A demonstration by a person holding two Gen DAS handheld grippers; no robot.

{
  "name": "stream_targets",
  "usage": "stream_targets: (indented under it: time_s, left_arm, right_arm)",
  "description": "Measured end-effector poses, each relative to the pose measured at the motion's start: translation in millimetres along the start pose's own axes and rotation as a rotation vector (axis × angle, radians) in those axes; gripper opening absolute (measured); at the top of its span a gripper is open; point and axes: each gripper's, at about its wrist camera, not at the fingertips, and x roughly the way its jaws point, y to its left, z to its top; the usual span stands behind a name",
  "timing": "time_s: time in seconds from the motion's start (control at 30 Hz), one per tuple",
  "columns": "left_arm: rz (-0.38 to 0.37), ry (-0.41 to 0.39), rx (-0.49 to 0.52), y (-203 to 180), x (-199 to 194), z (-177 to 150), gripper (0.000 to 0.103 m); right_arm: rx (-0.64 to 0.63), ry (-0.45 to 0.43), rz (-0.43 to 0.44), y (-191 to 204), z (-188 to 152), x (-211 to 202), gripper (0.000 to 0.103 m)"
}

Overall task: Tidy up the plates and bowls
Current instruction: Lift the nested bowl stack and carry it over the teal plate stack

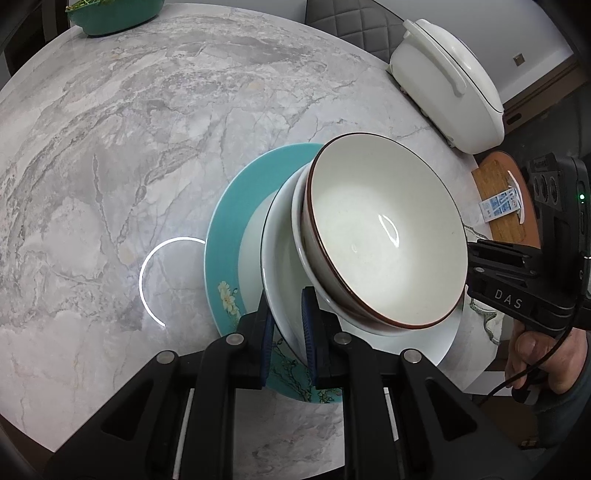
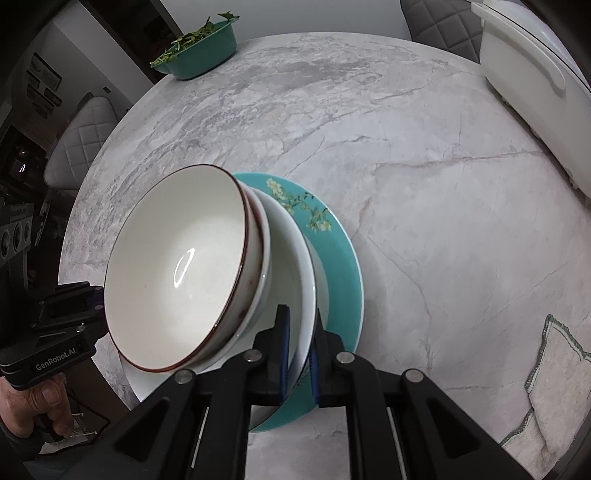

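Observation:
A brown-rimmed bowl [image 1: 384,236] [image 2: 177,273] nests in a white bowl [image 1: 297,221] [image 2: 264,266], and both sit in a deep white plate [image 1: 280,258] [image 2: 295,266]. My left gripper [image 1: 286,299] is shut on that plate's rim on one side, blue pads on either face. My right gripper [image 2: 300,312] is shut on the opposite rim. Directly under the stack, a teal flowered plate [image 1: 225,229] [image 2: 340,258] lies on the marble table [image 1: 110,147]. I cannot tell whether the white plate touches it. A hand [image 1: 535,354] [image 2: 33,410] holds the other gripper in each view.
A white lidded cooker [image 1: 447,85] [image 2: 532,85] stands at the table's far right. A teal basin of greens [image 1: 114,14] [image 2: 199,51] sits at the far left edge. A wooden board [image 1: 506,199] and a cloth [image 2: 554,387] lie to the right. Quilted chairs [image 2: 81,140] surround the table.

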Motion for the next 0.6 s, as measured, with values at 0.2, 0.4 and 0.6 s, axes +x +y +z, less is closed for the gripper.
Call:
stream_targets:
  time_s: [0.2,0.4,0.6]
  left_arm:
    - [0.005,-0.007,0.023,0.9,0.8,2.7,0.012]
    - [0.006,-0.014,0.036,0.8,1.0,1.8,0.012]
    - [0.012,-0.023,0.043,1.5,2.0,0.2,0.012]
  right_arm:
    - [0.0,-0.012,-0.002,0.1,-1.4,1.3,0.011]
    - [0.003,-0.013,0.0,-0.6,-1.3,1.4,0.011]
    - [0.009,-0.021,0.002,-1.7,-3.8,4.3,0.011]
